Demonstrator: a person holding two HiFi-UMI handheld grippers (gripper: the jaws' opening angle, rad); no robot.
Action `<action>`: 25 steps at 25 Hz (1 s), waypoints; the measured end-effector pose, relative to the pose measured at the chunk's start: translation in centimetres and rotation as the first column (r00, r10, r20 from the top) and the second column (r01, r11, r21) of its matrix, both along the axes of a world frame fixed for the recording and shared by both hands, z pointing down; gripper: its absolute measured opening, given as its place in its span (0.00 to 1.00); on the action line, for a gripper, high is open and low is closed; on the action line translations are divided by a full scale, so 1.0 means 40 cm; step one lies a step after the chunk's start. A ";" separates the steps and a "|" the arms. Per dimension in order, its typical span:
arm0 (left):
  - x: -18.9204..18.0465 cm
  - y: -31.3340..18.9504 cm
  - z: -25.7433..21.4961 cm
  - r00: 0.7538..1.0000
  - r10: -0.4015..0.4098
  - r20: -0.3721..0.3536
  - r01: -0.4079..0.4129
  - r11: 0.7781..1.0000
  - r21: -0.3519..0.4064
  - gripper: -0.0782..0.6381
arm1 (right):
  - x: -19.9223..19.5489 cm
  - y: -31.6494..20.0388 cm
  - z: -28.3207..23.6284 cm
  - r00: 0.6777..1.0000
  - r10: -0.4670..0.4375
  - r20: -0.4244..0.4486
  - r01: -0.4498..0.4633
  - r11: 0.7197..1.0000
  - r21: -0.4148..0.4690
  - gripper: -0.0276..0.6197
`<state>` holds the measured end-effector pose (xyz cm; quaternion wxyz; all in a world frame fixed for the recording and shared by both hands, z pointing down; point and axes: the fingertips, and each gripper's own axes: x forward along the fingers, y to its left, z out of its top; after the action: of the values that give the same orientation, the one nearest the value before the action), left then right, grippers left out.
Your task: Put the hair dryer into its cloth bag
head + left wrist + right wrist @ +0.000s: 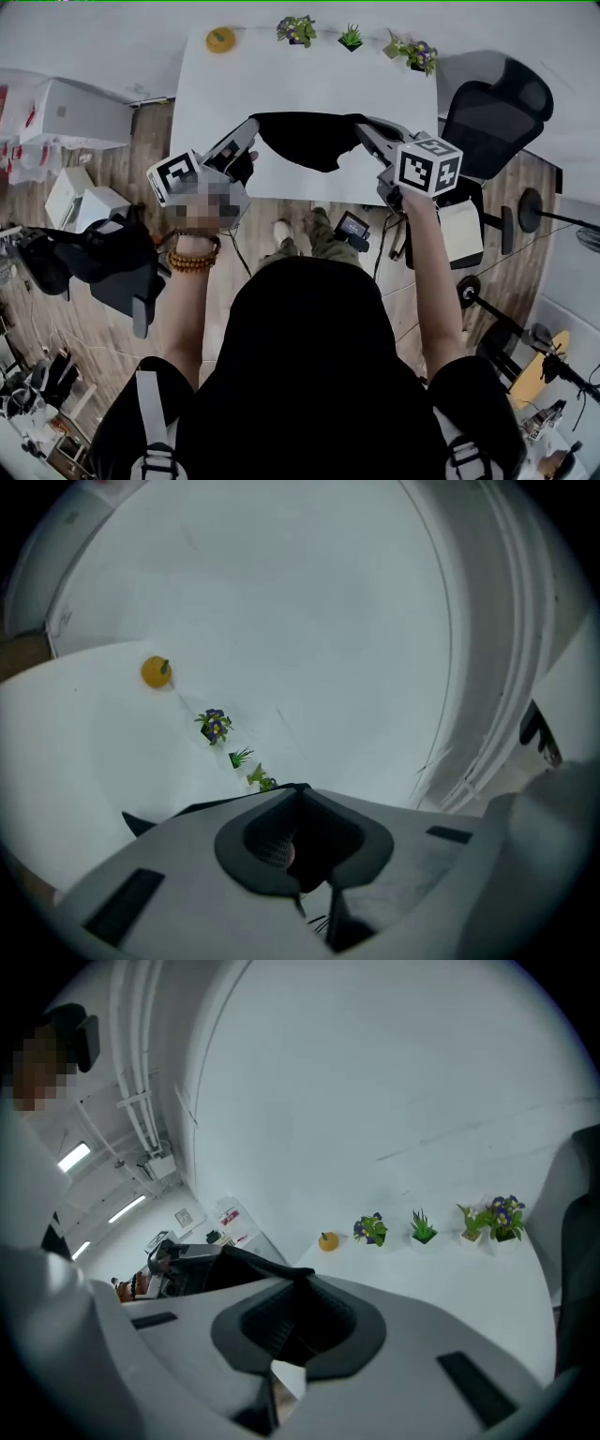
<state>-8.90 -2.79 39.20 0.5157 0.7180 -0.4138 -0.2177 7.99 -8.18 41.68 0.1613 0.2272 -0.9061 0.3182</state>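
cloth bag [305,139] over table [272,84], plants [351,37] behind

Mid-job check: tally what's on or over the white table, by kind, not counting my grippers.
Potted plants: 3
Orange fruit: 1
Black cloth bag, held up: 1
Total: 5

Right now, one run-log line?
left gripper: shut on cloth bag | right gripper: same | cloth bag: hanging between them over table | hair dryer: not visible
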 end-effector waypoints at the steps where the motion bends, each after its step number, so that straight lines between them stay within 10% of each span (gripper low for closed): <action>1: 0.007 -0.016 -0.005 0.999 -0.004 -0.032 0.005 1.000 0.006 0.16 | 0.004 -0.009 0.005 1.000 0.002 0.005 -0.002 1.000 -0.019 0.10; 14: 0.015 -0.022 -0.114 0.994 -0.071 0.080 0.063 0.993 0.100 0.16 | 0.029 -0.059 -0.147 0.982 0.029 0.189 -0.052 0.992 0.119 0.10; 25: 0.007 -0.131 -0.066 0.997 -0.080 -0.010 0.080 0.994 0.076 0.16 | 0.015 -0.128 -0.034 0.993 0.013 0.118 -0.005 0.997 -0.073 0.10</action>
<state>-8.64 -8.01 36.56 0.4800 0.7193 -0.4318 -0.2565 8.61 -13.30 40.30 0.1139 0.2061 -0.9010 0.3644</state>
